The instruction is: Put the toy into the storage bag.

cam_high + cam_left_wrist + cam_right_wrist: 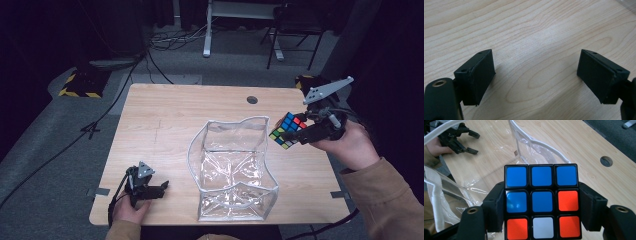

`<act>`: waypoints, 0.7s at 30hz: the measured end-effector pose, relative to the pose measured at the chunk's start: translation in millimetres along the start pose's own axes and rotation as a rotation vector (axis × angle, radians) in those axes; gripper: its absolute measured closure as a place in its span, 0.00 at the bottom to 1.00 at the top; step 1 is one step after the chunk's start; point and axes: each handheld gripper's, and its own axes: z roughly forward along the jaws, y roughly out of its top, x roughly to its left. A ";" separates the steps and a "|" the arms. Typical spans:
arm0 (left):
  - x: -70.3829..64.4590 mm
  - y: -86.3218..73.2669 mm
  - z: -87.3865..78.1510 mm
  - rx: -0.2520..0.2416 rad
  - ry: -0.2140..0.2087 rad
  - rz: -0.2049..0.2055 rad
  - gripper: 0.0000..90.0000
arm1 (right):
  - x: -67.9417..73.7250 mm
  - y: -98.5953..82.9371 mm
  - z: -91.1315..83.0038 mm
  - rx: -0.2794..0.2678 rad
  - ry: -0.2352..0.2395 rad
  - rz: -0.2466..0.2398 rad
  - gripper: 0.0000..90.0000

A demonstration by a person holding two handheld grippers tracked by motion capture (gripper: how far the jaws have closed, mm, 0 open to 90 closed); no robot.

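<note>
Lighting, as I logged it: table (175, 110) evenly lit, surroundings dark; soft shadows under hand-held gripper jaws; sheen on wood.

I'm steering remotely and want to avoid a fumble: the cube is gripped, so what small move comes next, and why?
Probably carry the right gripper leftward until the puzzle cube hangs over the open top of the clear bag. The cube is clamped between the jaws, raised beside the bag's right rim, not yet above it. The left gripper rests open on the table, apart from the bag.

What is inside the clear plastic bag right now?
Nothing shows inside the clear plastic bag; through its walls I see just the wooden table. The puzzle cube is outside it, clamped in the right gripper near its rim.
</note>
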 end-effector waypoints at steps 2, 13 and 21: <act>0.1 0.0 -0.1 0.001 0.000 0.001 0.17 | 2.2 4.1 1.1 0.002 0.005 -0.008 0.37; 0.1 0.1 0.0 0.000 0.001 0.001 0.16 | 20.1 26.2 8.9 0.017 0.035 -0.075 0.37; 0.4 0.5 0.2 0.001 -0.001 0.002 0.16 | 36.9 45.1 20.9 0.032 0.064 -0.129 0.37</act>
